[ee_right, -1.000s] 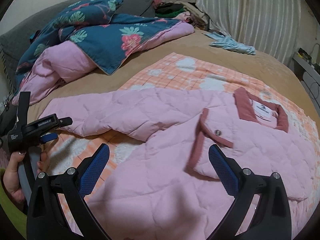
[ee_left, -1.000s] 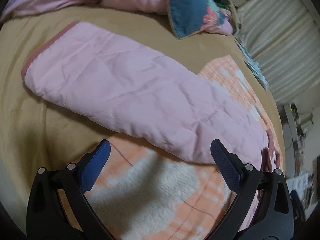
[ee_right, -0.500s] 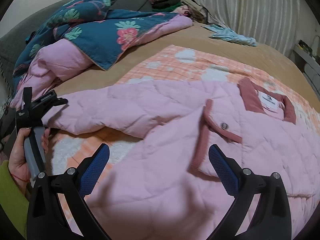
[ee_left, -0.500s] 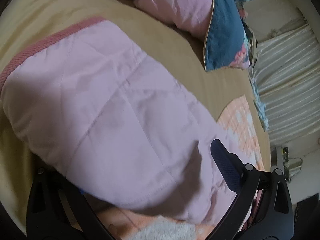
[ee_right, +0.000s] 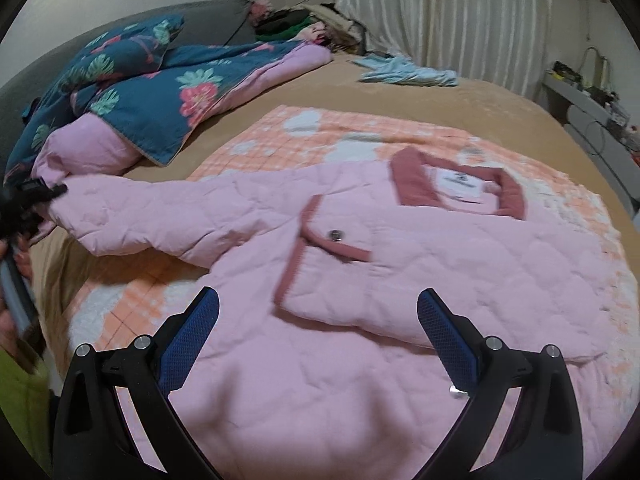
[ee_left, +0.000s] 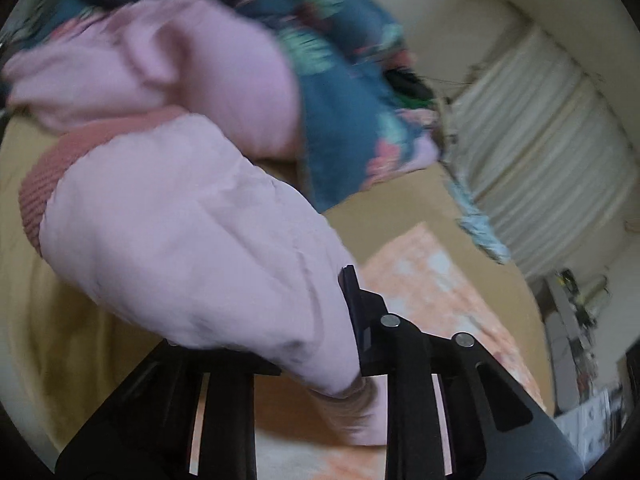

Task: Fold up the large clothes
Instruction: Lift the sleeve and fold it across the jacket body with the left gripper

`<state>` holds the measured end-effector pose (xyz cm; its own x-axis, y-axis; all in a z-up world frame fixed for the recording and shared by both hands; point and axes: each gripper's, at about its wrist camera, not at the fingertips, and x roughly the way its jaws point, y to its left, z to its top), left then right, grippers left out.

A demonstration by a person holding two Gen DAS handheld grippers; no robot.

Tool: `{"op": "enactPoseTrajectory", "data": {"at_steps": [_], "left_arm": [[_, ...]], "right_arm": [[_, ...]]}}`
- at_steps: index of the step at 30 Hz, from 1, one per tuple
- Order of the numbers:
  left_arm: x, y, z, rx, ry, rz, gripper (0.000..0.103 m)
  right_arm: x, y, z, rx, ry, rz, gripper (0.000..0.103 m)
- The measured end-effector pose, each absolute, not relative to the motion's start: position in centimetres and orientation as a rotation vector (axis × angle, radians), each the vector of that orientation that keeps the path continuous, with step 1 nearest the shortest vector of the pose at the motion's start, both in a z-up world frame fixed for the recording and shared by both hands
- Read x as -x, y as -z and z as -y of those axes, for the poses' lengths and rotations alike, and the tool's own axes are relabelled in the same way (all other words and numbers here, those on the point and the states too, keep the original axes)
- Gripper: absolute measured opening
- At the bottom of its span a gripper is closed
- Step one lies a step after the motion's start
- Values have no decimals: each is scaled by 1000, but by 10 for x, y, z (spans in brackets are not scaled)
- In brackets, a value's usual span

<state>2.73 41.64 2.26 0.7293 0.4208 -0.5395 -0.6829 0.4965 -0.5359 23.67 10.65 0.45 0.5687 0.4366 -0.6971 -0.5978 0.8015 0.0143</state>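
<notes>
We see the left gripper point(ee_left: 340, 320) with jaws just closed, pinching the pink sleeve point(ee_left: 192, 248) near its end; only one dark finger point(ee_left: 352, 300) shows, the other is buried under fabric. The dusty-rose cuff point(ee_left: 44, 184) sticks out at 10 o'clock. Beyond it at 12 o'clock, the floral quilt point(ee_left: 344, 92).

In the right wrist view, the right gripper point(ee_right: 318, 336) is spread wide with nothing between the blue pads point(ee_right: 188, 340), hovering above the pink quilted jacket point(ee_right: 400, 280), which lies flat on the orange checked blanket point(ee_right: 320, 136) on the tan bed point(ee_right: 460, 104). The jacket's sleeve runs to 9 o'clock, where the left gripper grips it. Collar point(ee_right: 416, 184) sits at 1 o'clock, and a pocket flap with a snap point(ee_right: 334, 234) at 12 o'clock.
</notes>
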Motion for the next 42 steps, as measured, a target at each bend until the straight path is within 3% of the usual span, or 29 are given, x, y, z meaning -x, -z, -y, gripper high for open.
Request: {"op": "enactPoseTrajectory", "data": {"at_steps": [10, 20, 42], "left_arm": [[-83, -118, -334, 631, -521, -318, 11], [-126, -161, -262, 508, -409, -321, 11], [-211, -144, -126, 314, -213, -454, 10]], "right_arm": [[-234, -34, -31, 141, -512, -697, 99], [-224, -45, 36, 103, -427, -644, 99], [-224, -38, 139, -3, -299, -623, 99]]}}
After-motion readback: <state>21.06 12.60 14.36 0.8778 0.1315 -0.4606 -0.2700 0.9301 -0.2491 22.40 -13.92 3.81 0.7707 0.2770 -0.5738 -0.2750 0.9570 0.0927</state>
